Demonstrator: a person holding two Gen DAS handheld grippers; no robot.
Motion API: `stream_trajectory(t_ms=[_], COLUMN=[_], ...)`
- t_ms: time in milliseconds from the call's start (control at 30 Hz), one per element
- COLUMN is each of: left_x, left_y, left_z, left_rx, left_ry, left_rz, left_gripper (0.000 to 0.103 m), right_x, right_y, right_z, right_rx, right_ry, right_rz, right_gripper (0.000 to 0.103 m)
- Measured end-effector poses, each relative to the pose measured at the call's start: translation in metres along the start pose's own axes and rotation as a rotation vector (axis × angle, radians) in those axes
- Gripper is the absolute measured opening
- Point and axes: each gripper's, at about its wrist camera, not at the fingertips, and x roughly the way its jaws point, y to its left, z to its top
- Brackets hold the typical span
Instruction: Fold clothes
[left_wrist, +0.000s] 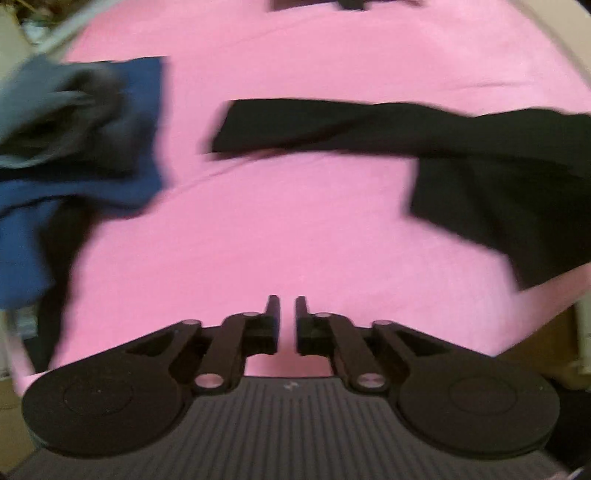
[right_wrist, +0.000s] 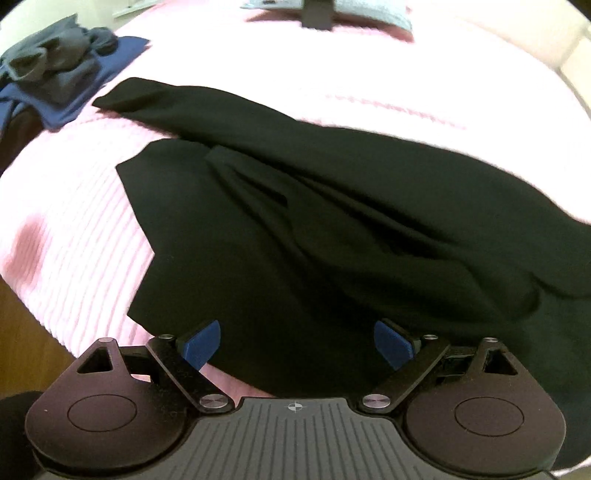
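Far left pile: a heap of grey garments (right_wrist: 55, 62) sits on top of a blue garment (right_wrist: 81, 99) at the far left of the pink bedspread (right_wrist: 74, 236), well apart from both claws.
Left claw: the left claw (left_wrist: 286, 314) hangs over bare pink bedspread with nothing between its tips; they stand nearly together, with only a thin slit of pink showing between them.
Black garment, seen from the left claw: the black garment (left_wrist: 480, 166) lies to the right and farther out, and a long sleeve end reaches leftward toward the middle of the view. This view is blurred.
Black garment, seen from the right claw: the black garment (right_wrist: 332, 221) fills the middle of the bed, rumpled and not yet folded. Its long axis runs from a sleeve end at far left to its bulk at near right.
Right claw: the right claw (right_wrist: 297, 343) is spread wide apart, its blue pads (right_wrist: 201, 343) to either side, just over the garment's near hem. Whether the pads touch the cloth cannot be told.
Key relation: the right claw is the nearer one, with the hem directly under it; the left claw would have to travel right to reach the sleeve.
Likely next step: probably a pinch on the near hem, as a judgement only.
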Motion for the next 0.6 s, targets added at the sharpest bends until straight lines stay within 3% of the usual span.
stream_trajectory(t_ms=[33,67,267,400,467,500,600], left_x=[0.010,0.023,0.120,0.175,0.179,0.178,0.157], left_y=[-0.009,-0.017,-0.067,-0.073,-0.071,-0.068,-0.057], left_z=[0.004,0.006,0.039,0.057,0.055,0.054,0.049], left_rx=[-0.008,-0.018,-0.042,-0.108,-0.130,-0.141,-0.165], left_ry=[-0.016,-0.032,-0.082,-0.041,-0.047,-0.061,-0.122], left_rz=[-0.051,-0.101,-0.283,-0.369,-0.393,-0.407,-0.450], left_gripper=[0.025,0.028,0.033,0.038,0.033,0.010,0.004], right_x=[0.001,0.002,0.001,0.000,-0.001,-0.002,-0.004], right_y=[0.002,0.003,0.021,0.031,0.034,0.035,0.042], right_z=[-0.001,-0.003,-0.024,-0.035,-0.037,-0.037,-0.033], right_rx=[0.007,0.015,0.063,0.073,0.089,0.100,0.116], right_ry=[-0.002,-0.004,0.024,0.036,0.037,0.038,0.046], right_rz=[-0.007,-0.014,-0.086,-0.147,-0.171,-0.178,-0.192], right_gripper=[0.093,0.093,0.093,0.103,0.103,0.103,0.103])
